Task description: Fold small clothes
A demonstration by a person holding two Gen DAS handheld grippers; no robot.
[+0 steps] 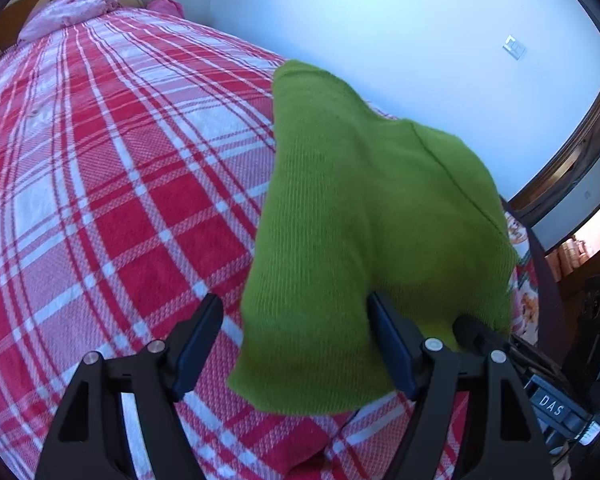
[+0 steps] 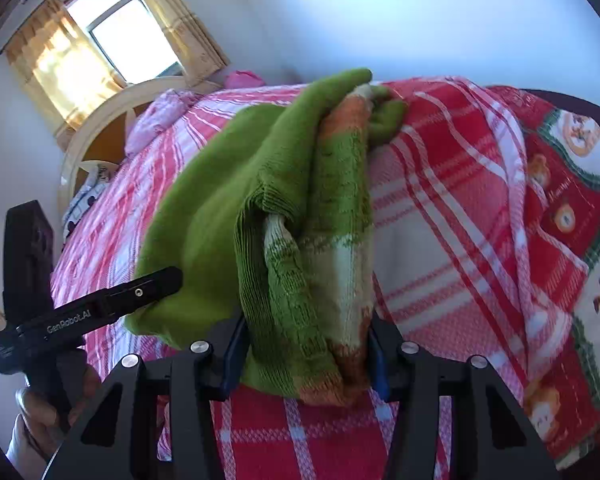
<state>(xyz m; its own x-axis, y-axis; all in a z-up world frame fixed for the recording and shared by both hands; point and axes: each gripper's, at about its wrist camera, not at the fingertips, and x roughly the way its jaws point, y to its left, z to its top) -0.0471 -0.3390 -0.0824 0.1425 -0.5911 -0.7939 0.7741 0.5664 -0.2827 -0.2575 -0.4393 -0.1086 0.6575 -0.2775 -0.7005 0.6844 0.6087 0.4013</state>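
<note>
Right wrist view — green sweater (image 2: 300, 216) lengthwise away, clamped by right gripper (image 2: 306, 354), left gripper (image 1: 296, 338) spread, holding nothing.

In the left wrist view, white capital letters "DAS" stand on a small dark grey plate (image 1: 551, 405) at the near right edge, fixed to the black plastic body of the other handheld gripper (image 1: 480, 334), just right of the green knitted garment.

In the right wrist view, white lettering "GenRobot.AI" runs along the side of the long black plastic finger (image 2: 100, 304) of the other gripper, which reaches in from the near left, its tip touching the green knit. A small pale label with tiny print sits at the near end of that same black bar (image 2: 5, 350); its print is too small to read.
</note>
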